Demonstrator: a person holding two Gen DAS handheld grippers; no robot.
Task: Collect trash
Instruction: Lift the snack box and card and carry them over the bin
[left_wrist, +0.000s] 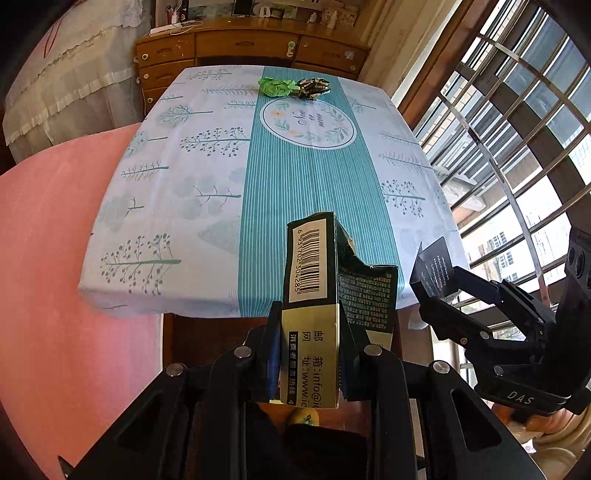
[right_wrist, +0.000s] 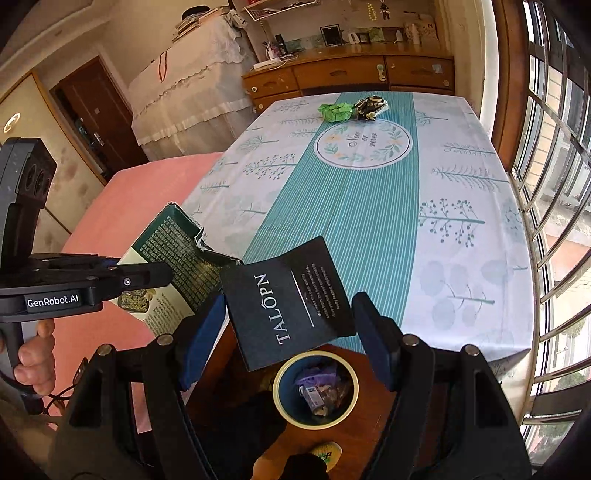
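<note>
My left gripper (left_wrist: 308, 332) is shut on a torn dark green carton (left_wrist: 314, 280) with a barcode, held off the table's near edge; the carton also shows in the right wrist view (right_wrist: 173, 254). My right gripper (right_wrist: 290, 325) is shut on a black card (right_wrist: 291, 299) printed "TALOPN", held above a blue trash bin (right_wrist: 282, 373) with a cream rim that holds several wrappers. The card also shows in the left wrist view (left_wrist: 436, 266). A crumpled green paper (left_wrist: 275, 85) (right_wrist: 335, 110) and a crumpled black-gold wrapper (left_wrist: 314, 88) (right_wrist: 369, 105) lie at the table's far end.
The table (right_wrist: 461, 258) has a white and teal tree-print cloth. A pink surface (left_wrist: 55, 258) lies to the left. A wooden dresser (right_wrist: 351, 74) stands beyond the table. Barred windows (left_wrist: 517, 129) run along the right.
</note>
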